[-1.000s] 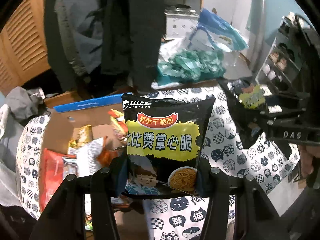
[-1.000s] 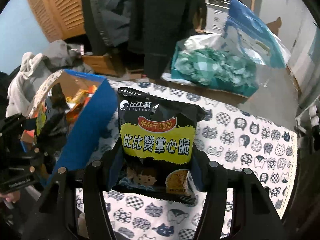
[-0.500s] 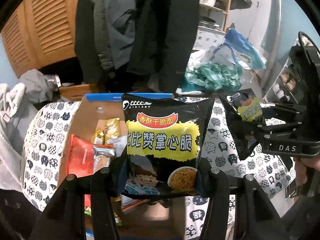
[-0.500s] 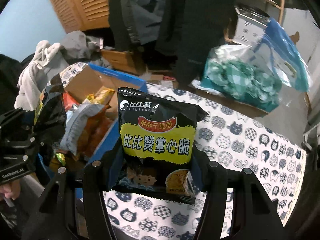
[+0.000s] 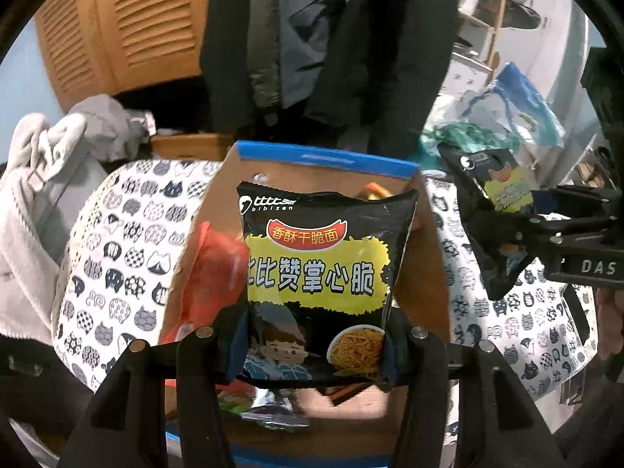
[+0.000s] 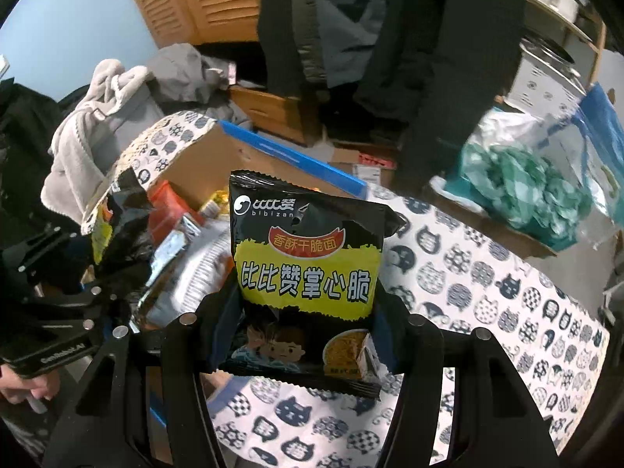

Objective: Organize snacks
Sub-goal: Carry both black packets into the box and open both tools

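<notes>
Cat-print tablecloth (image 5: 128,241) fills frame left; left gripper (image 5: 316,347), holding noodle packet (image 5: 319,265), now hangs above box (image 5: 319,158); right gripper (image 6: 308,335) holds second packet (image 6: 304,269); release follows.

Hanging ahead: dark coats (image 5: 351,39) beside louvered wooden doors (image 5: 128,27). Showing pale blue wall (image 6: 78,19) at left, shelves (image 6: 561,31) at right.

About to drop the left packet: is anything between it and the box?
Nothing visible blocks it: the left gripper holds the packet above the open box. Snacks already lie inside, with bare floor nearby.
</notes>
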A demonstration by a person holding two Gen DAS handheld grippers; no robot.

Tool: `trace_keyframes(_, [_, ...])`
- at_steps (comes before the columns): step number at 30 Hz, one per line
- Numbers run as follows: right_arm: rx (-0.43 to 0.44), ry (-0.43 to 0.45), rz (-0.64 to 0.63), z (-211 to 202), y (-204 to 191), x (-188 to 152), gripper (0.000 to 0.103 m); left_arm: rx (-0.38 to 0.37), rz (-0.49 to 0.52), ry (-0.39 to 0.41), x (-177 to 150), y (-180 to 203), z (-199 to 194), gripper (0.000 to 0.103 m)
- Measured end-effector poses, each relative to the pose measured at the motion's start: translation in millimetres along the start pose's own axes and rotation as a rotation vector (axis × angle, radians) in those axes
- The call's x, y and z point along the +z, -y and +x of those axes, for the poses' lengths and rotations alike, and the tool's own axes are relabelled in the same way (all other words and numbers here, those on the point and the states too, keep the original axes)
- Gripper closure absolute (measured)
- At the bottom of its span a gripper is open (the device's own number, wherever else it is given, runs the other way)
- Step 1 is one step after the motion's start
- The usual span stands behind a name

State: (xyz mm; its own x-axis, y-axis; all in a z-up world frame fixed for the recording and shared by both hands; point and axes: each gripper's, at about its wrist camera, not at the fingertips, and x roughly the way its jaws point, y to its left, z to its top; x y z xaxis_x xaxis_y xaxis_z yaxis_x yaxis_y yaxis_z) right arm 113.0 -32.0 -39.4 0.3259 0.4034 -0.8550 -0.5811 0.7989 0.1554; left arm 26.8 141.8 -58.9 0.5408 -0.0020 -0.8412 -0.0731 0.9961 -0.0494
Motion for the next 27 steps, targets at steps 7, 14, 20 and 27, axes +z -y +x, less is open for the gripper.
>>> trace_keyframes(7, [0.030, -0.029, -0.025, 19, -22, 15, 0.044, 0.017, -0.042, -0.039, -7, -19, 14, 0.048])
trace_keyframes(14, [0.051, -0.049, -0.024, 34, -33, 25, 0.044, 0.023, -0.086, -0.054, -10, -30, 18, 0.035])
trace_keyframes(20, [0.072, -0.064, -0.032, 45, -39, 32, 0.044, 0.049, -0.091, -0.034, -9, -32, 10, 0.028])
trace_keyframes(27, [0.078, -0.037, -0.029, 42, -41, 39, 0.031, 0.079, -0.084, -0.012, -10, -32, -1, 0.023])
